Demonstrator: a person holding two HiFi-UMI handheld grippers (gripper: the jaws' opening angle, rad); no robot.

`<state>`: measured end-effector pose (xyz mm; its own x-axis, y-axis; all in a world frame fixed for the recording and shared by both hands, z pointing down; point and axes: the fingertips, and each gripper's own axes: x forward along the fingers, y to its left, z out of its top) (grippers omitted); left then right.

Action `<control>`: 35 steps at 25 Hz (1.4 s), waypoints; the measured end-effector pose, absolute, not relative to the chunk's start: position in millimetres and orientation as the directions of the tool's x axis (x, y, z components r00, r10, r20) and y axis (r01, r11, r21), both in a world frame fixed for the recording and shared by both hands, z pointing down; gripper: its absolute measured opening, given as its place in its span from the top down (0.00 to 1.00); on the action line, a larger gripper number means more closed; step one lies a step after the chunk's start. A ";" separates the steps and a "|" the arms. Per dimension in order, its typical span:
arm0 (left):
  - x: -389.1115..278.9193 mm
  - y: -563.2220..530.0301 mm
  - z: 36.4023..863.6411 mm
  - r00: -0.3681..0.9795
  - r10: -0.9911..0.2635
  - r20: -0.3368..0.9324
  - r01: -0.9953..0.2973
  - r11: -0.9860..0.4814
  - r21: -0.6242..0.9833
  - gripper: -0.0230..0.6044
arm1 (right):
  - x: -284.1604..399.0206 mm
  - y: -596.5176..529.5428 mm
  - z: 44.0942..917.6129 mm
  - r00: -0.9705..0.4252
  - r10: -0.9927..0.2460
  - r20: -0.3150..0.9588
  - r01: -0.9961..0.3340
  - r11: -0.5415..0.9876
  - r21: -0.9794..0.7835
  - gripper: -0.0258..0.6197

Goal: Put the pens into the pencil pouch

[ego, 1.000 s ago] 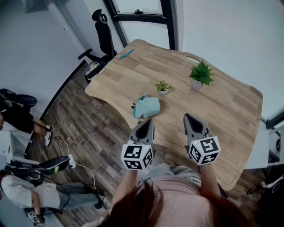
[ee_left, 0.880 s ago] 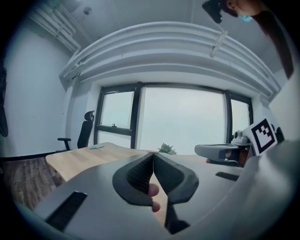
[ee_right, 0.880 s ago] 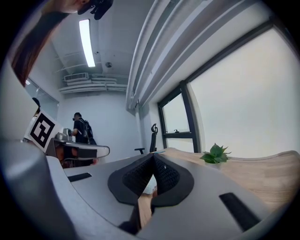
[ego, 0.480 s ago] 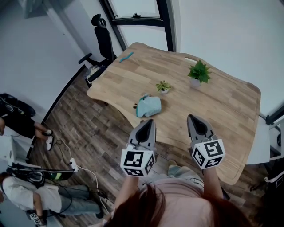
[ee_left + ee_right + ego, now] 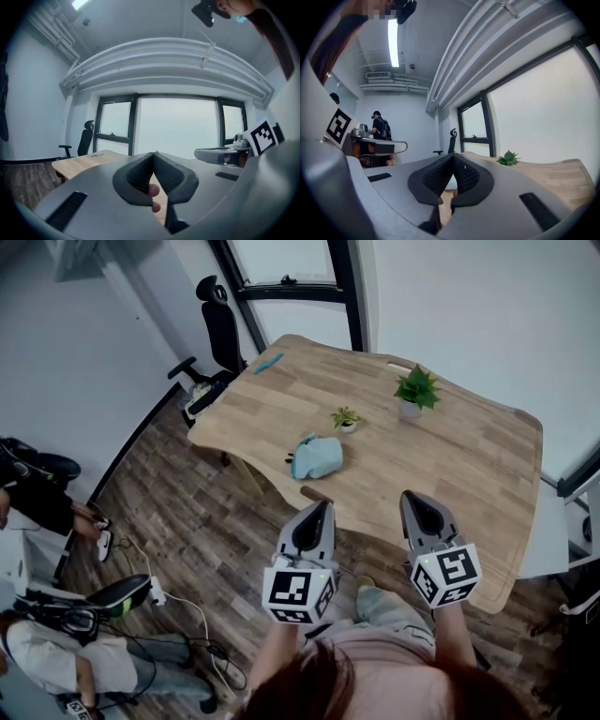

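Our left gripper and right gripper pressed together on nothing, at the table's near edge, pencil pouch ahead of our left, wood floor open leftward

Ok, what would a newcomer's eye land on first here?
The left gripper and right gripper fill the foreground, both shut and empty. Beyond them on the wooden table lies a light blue pencil pouch near the front edge, two small potted plants behind it, and a blue pen at the far corner.
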<state>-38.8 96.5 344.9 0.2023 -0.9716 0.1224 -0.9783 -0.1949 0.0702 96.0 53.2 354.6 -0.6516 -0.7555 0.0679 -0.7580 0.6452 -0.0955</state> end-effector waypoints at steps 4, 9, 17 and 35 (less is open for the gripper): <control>-34.4 116.4 337.7 0.206 -0.973 0.106 -0.978 -0.200 0.060 0.96 | 101.0 75.3 352.0 -0.645 -0.761 0.067 -0.764 0.640 -0.087 0.96; -26.0 139.6 332.6 0.198 -0.976 0.094 -0.980 -0.195 0.043 0.96 | 109.1 96.0 348.1 -0.642 -0.764 0.062 -0.766 0.637 -0.084 0.96; -31.0 162.4 326.1 0.187 -0.978 0.089 -0.981 -0.182 0.061 0.96 | 103.8 115.0 340.7 -0.656 -0.752 0.058 -0.754 0.652 -0.081 0.96; -24.8 190.4 328.2 0.213 -0.974 0.071 -0.974 -0.206 0.094 0.96 | 109.5 142.4 337.6 -0.640 -0.767 0.050 -0.768 0.636 -0.075 0.96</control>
